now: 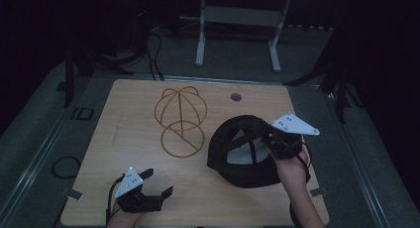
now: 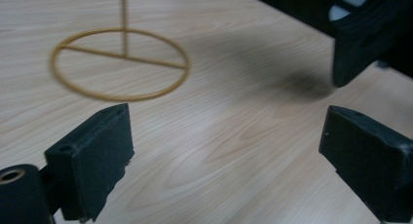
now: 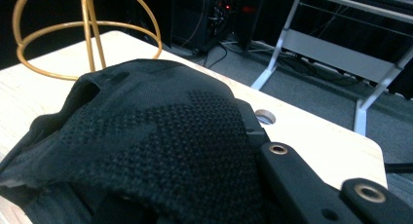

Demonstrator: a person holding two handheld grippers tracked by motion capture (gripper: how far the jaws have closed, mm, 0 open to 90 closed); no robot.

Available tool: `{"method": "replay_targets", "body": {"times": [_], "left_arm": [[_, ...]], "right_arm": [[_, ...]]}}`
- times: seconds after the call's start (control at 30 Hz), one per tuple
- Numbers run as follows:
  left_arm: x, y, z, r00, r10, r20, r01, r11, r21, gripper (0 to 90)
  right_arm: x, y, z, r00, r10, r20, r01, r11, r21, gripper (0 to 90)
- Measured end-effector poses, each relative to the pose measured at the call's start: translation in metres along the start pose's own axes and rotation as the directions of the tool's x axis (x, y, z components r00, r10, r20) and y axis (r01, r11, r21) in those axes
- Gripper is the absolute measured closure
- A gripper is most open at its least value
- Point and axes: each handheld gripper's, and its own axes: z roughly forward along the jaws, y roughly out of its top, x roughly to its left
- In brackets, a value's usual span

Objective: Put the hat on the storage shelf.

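Jaws: my right gripper (image 1: 270, 139) pinches the cap (image 1: 237, 161) right of the stand (image 1: 180, 121), left gripper (image 1: 156, 183) gapes empty; mesh could slip.

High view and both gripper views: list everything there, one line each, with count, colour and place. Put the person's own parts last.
Table: one, light wood, centre.
Wire hat stand: one, gold, middle of the table, left of the cap.
Cap: one, black, right part of the table, held at its rim.
Hole in the tabletop: one, grey, far side.
Frame legs: two, white, floor beyond the table.
Cable loop: one, black, floor at left.
Left gripper: one, black, near left corner, open, holding nothing.
Right gripper: one, black, shut on the cap.
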Motion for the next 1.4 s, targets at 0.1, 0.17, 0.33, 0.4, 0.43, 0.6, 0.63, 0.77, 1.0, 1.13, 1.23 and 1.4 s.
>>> {"method": "replay_targets", "body": {"times": [0.1,0.17,0.33,0.4,0.43,0.6,0.63,0.77,1.0,1.13,1.23,1.4], "left_arm": [[-0.008,0.009,0.006,0.9994,0.025,0.023,-0.025,0.9997,-0.008,7.8],[-0.014,0.015,0.011,0.9985,0.041,0.036,-0.041,0.9992,-0.006,9.2],[-0.029,0.031,0.024,0.9942,0.072,0.08,-0.072,0.9974,-0.012,11.8],[-0.033,0.038,0.03,0.9921,0.073,0.102,-0.072,0.9974,-0.01,12.2],[-0.035,0.041,0.032,0.9912,0.074,0.109,-0.073,0.9972,-0.015,12.3],[-0.043,0.058,0.043,0.9839,0.114,0.138,-0.111,0.9934,-0.028,14.0],[-0.043,0.061,0.046,0.9842,0.104,0.143,-0.1,0.9944,-0.032,14.2],[-0.046,0.075,0.054,0.9828,0.119,0.141,-0.116,0.9927,-0.033,15.3],[-0.044,0.09,0.058,0.9833,0.097,0.155,-0.091,0.9948,-0.045,31.1],[-0.044,0.093,0.058,0.9871,0.077,0.14,-0.069,0.9957,-0.062,43.8],[-0.044,0.095,0.058,0.9913,0.082,0.103,-0.076,0.9952,-0.061,63.3],[-0.052,0.102,0.058,0.9936,0.109,-0.03,-0.11,0.9937,-0.023,87.4]], "right_arm": [[0.003,0.001,-0.001,0.9999,-0.006,-0.015,0.006,1.0,-0.004,88.9],[0.005,0.002,-0.002,0.9998,-0.01,-0.02,0.01,1.0,-0.008,88.9],[0.013,0.003,-0.002,0.999,-0.027,-0.037,0.026,0.999,-0.021,88.9],[0.014,0.003,-0.001,0.9989,-0.025,-0.039,0.025,0.999,-0.021,88.9],[0.015,0.003,-0.001,0.9987,-0.023,-0.044,0.022,0.999,-0.023,88.9],[0.022,0.004,0.002,0.997,-0.04,-0.066,0.039,0.999,-0.021,88.9],[0.024,0.004,0.002,0.9969,-0.04,-0.068,0.039,0.999,-0.023,88.9],[0.029,0.006,0.001,0.9948,-0.051,-0.088,0.048,0.998,-0.035,88.9],[0.037,0.008,-0.004,0.9869,-0.083,-0.138,0.077,0.996,-0.047,88.9],[0.039,0.009,-0.005,0.985,-0.089,-0.148,0.083,0.995,-0.05,89.0],[0.04,0.008,-0.006,0.9809,-0.087,-0.174,0.081,0.996,-0.044,88.9],[0.045,0.002,-0.004,0.9778,-0.109,-0.179,0.107,0.994,-0.024,88.9]]}}
